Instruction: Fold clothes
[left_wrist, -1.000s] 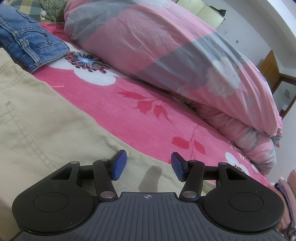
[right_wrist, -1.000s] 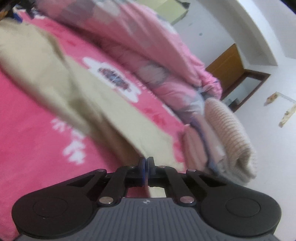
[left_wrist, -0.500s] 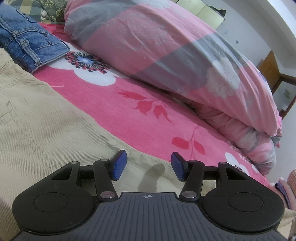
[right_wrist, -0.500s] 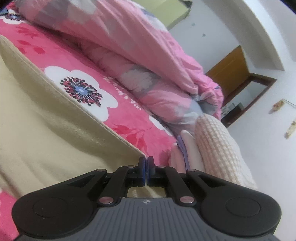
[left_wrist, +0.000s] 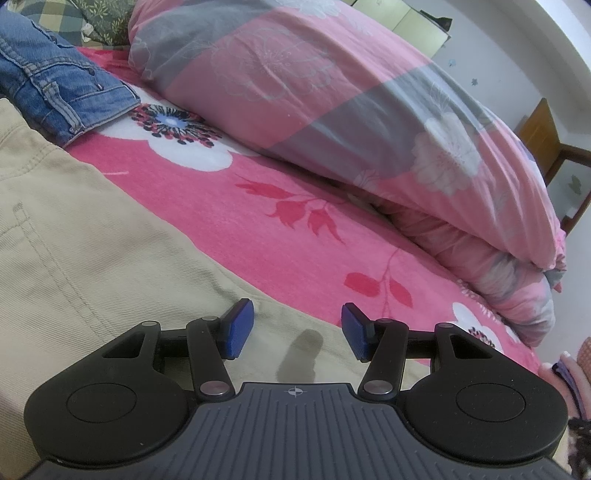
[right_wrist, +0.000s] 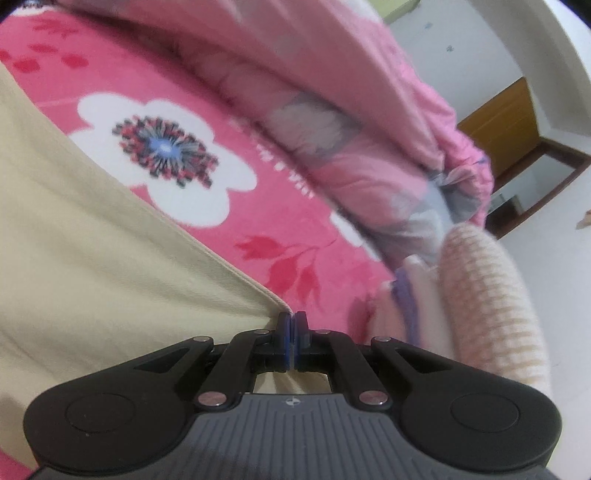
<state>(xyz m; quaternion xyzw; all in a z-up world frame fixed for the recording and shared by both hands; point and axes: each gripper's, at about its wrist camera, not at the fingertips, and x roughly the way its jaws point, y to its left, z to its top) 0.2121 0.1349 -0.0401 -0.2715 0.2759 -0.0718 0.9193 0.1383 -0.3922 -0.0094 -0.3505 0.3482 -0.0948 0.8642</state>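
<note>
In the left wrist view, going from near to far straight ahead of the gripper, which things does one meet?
left gripper, open → beige trousers under it → pink flowered bedsheet → pink and grey quilt → white wall

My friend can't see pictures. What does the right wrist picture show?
The right hand-held gripper is shut on a corner of beige trousers, above a pink flowered bedsheet. A pink quilt is heaped behind, with folded clothes at right.
</note>
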